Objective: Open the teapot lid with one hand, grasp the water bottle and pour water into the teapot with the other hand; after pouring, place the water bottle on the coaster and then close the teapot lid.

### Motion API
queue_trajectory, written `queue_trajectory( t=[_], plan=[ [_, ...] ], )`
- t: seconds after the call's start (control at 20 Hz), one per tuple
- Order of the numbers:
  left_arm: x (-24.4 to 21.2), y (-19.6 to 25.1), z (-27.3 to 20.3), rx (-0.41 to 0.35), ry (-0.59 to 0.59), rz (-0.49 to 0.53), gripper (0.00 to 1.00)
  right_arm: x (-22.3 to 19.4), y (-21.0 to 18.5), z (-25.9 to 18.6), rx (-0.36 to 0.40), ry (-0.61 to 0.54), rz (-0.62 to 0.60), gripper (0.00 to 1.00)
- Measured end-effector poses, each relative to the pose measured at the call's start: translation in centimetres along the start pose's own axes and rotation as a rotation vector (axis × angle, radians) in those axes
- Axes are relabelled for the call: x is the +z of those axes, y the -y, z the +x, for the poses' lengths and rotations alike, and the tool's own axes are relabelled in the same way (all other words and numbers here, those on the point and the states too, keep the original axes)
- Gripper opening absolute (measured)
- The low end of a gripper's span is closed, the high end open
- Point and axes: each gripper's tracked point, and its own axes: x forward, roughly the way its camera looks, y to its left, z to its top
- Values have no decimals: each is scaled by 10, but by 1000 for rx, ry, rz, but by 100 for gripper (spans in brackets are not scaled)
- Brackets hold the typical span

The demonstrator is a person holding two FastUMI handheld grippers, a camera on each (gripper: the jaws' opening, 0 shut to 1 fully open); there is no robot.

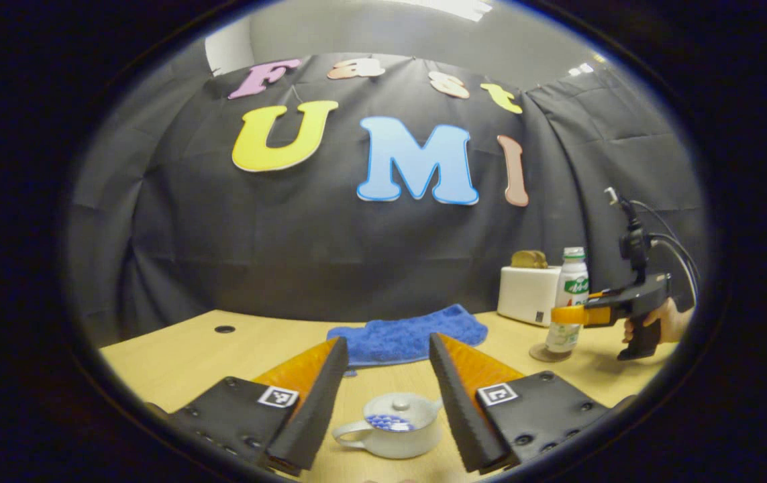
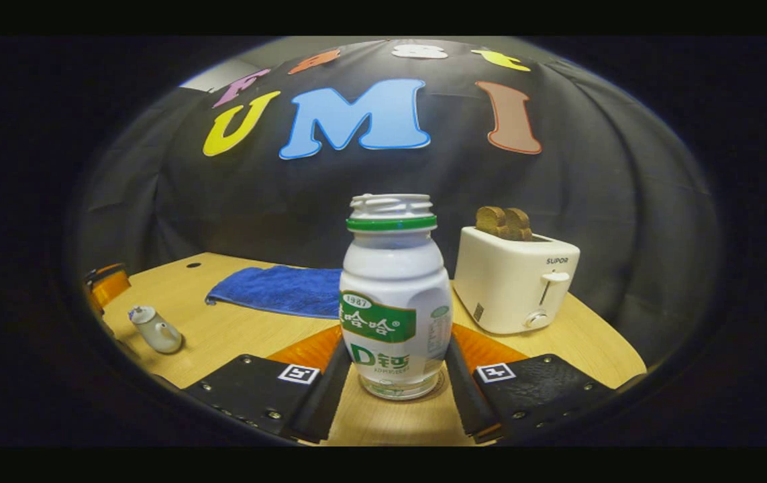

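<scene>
Table (image 2: 235, 335), towel (image 2: 276, 290), toaster (image 2: 514, 282) behind bottle (image 2: 393, 302)

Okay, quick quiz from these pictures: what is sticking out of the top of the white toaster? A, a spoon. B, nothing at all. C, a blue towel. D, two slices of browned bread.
D: two brown slices of bread stand up out of the slots of the toaster, while the blue towel lies flat on the table to its side.

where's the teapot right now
In the left gripper view the teapot sits on the table between the left gripper's open fingers, lid on, just in front of the blue towel.
</scene>
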Motion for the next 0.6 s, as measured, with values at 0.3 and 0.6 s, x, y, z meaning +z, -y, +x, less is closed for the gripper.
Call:
queue_trajectory(
  t=[0.3,0.6],
  plan=[
    [14,-9,-8,14,61,-9,95,-10,1,14,-16,-19,2,70],
    [6,-7,-4,9,34,-1,95,-10,4,13,-18,-2,31,70]
  ],
)
